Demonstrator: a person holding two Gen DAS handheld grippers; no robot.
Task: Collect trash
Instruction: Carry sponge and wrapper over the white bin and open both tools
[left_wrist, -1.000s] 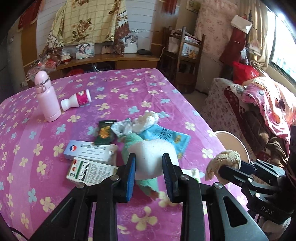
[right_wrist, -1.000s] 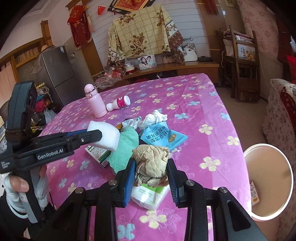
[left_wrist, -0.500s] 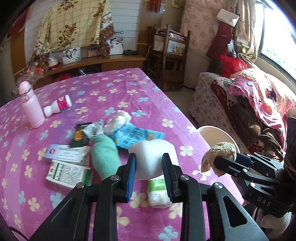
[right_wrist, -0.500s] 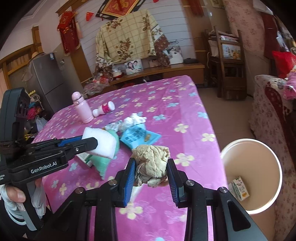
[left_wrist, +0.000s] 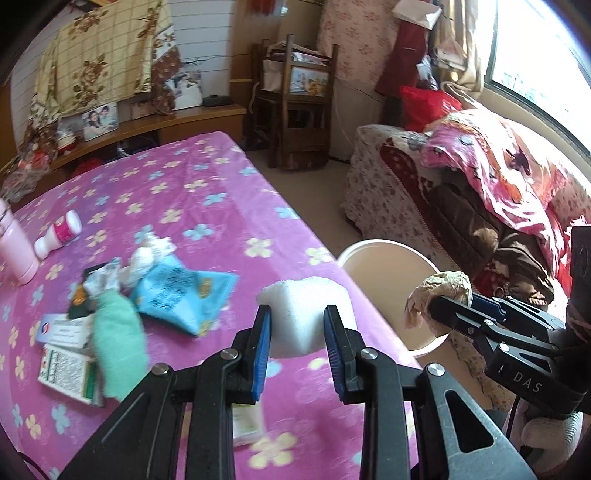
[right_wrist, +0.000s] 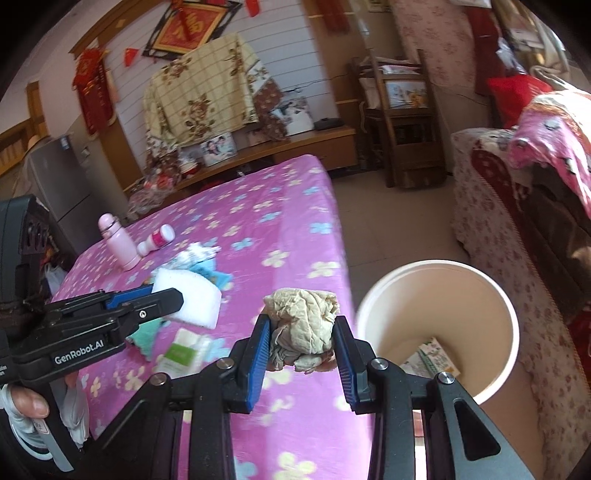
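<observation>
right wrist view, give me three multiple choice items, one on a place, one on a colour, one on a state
1. Where does the round cream waste bin stand?
A on the table
B on the floor beside the table
C on the sofa

2. What colour is the foam block in the left hand-held gripper?
A white
B green
C black

3. The right hand-held gripper is:
A open, empty
B shut on the crumpled beige paper wad
C out of view

B: it stands below the pink flowered tablecloth's edge.
A: the block is white.
B: both blue pads press the wad.
</observation>
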